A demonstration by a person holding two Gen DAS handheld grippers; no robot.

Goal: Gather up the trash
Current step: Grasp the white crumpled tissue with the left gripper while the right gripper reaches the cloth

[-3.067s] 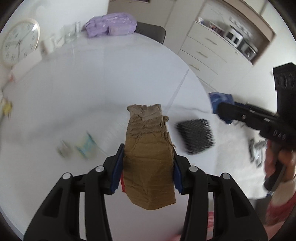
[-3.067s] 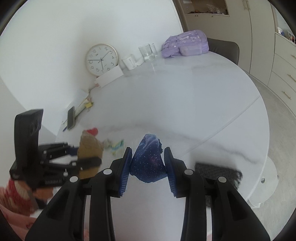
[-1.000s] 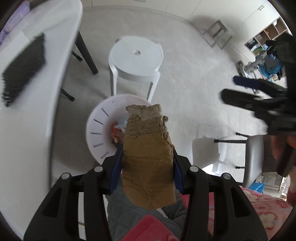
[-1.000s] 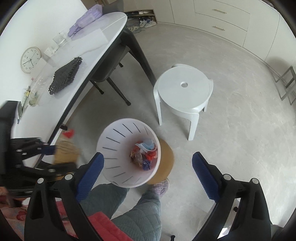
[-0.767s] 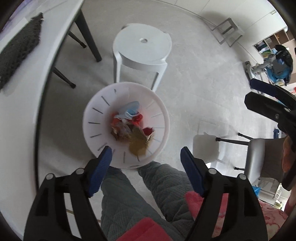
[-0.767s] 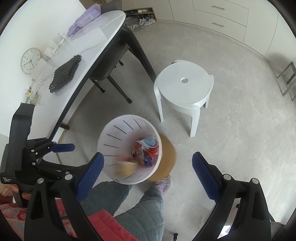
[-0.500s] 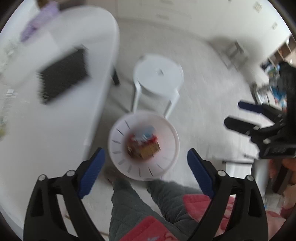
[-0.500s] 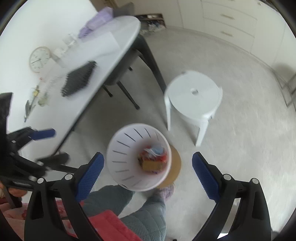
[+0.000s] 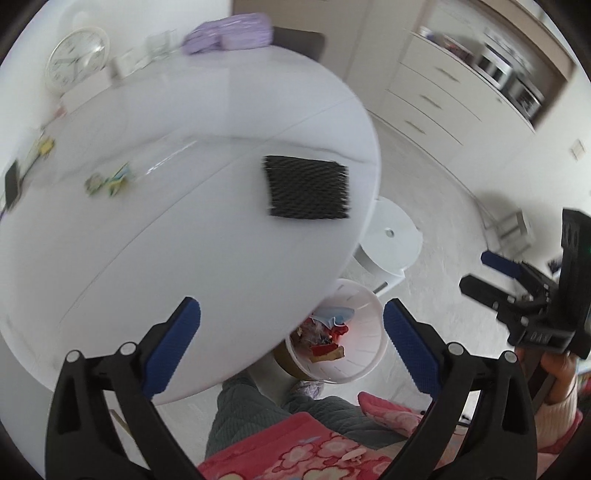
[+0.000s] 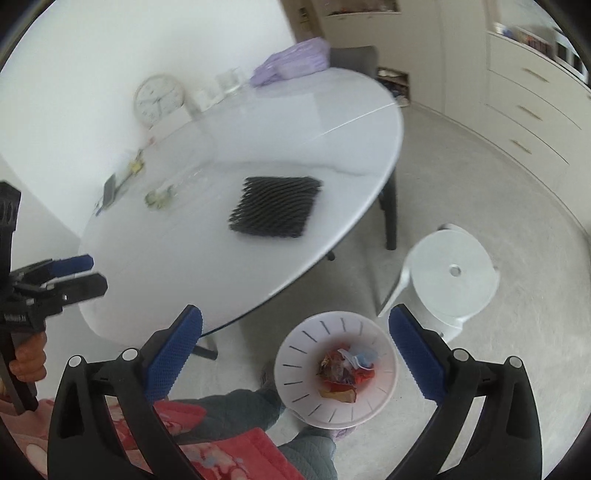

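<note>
Left tool (image 9: 291, 336): blue-padded jaws spread wide, nothing between them; it hangs over the near rim of the desk, with the bin below. Right tool (image 10: 295, 339): blue-padded jaws likewise spread wide and empty; it is poised above the floor beside the desk. White slotted plastic waste bin (image 10: 295, 391): stands on the grey floor next to the person's quilted trouser leg, partly under the desk edge in the left view; it contains mixed trash (image 10: 345, 373), red and blue wrappers and a brown scrap, so a share of the collecting appears done. Round white desk (image 9: 184, 229): carries a black square mesh pad (image 9: 306, 188) near its right rim, and a small crumpled green-and-yellow wrapper (image 9: 107, 182) well to the left of the pad; the wrapper is blurred, but is judged the likeliest remaining piece of trash. Whether the mesh pad counts as trash cannot be told. Far side of the desk: round white wall clock (image 9: 75, 57), clear glasses, lilac bag (image 9: 229, 31), dark phone and papers at the left edge; these look like belongings rather than litter. White round plastic stool (image 10: 452, 275): on the floor beyond the bin. Status: task judged partly complete, with at least one pickup left.
</note>
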